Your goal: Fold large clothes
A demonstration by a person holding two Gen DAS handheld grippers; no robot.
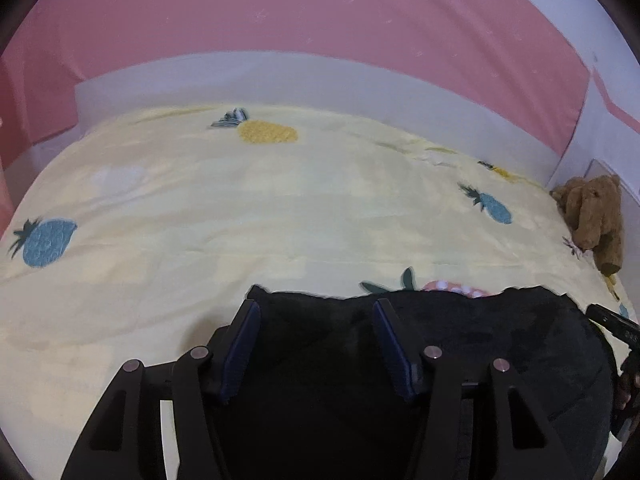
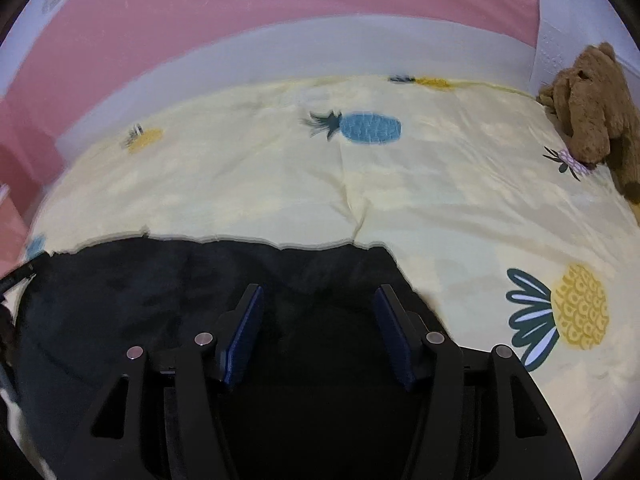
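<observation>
A large black garment (image 1: 480, 340) lies on a pale yellow bedsheet with pineapple prints (image 1: 240, 208). It also shows in the right wrist view (image 2: 140, 288) on the same sheet (image 2: 460, 208). My left gripper (image 1: 316, 308) is open, its blue-padded fingers (image 1: 246, 344) spread above the garment's left part. My right gripper (image 2: 318, 292) is open above the garment's right part, near its far right corner. Neither holds cloth. The other gripper's black tip shows at the right edge of the left wrist view (image 1: 612, 322).
A brown plush toy (image 1: 596, 216) sits at the bed's right side, also in the right wrist view (image 2: 592, 108). A white headboard (image 1: 320, 80) and a pink wall (image 1: 280, 12) stand behind the bed.
</observation>
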